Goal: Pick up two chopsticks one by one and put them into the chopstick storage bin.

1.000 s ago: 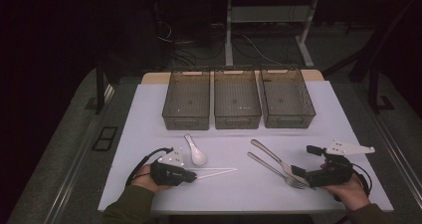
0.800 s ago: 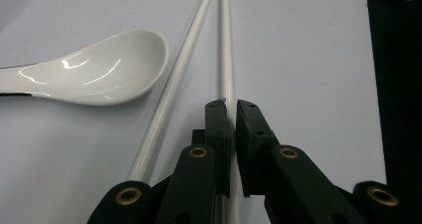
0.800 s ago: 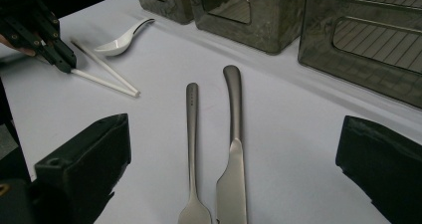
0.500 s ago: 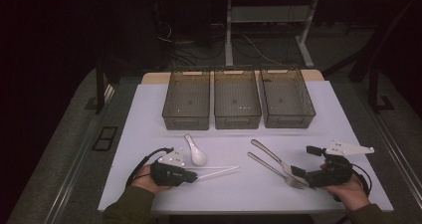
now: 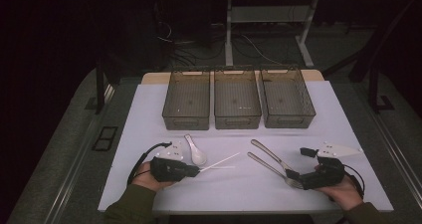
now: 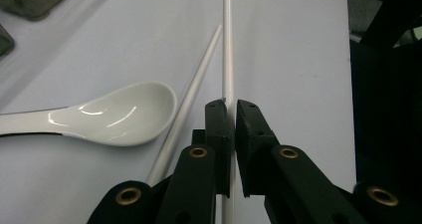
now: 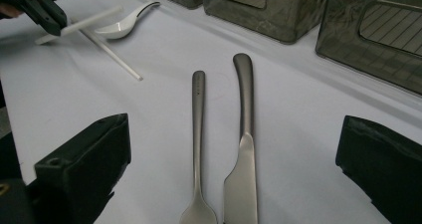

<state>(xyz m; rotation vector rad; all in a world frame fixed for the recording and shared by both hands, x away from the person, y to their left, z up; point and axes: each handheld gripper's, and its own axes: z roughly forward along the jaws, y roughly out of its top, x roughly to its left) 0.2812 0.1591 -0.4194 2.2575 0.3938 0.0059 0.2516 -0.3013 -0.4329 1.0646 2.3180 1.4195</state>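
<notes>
The left hand-held gripper (image 6: pixel 230 115) pinches 1 white chopstick (image 6: pixel 227 45), which runs straight ahead along its jaws; the second chopstick (image 6: pixel 191 89) lies just beside it.

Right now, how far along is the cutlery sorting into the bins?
Nothing is sorted yet: the three bins look empty. In hand: the left hand-held gripper is shut on one white chopstick. The right hand-held gripper is open over the fork and knife. Second chopstick and white spoon remain.
</notes>
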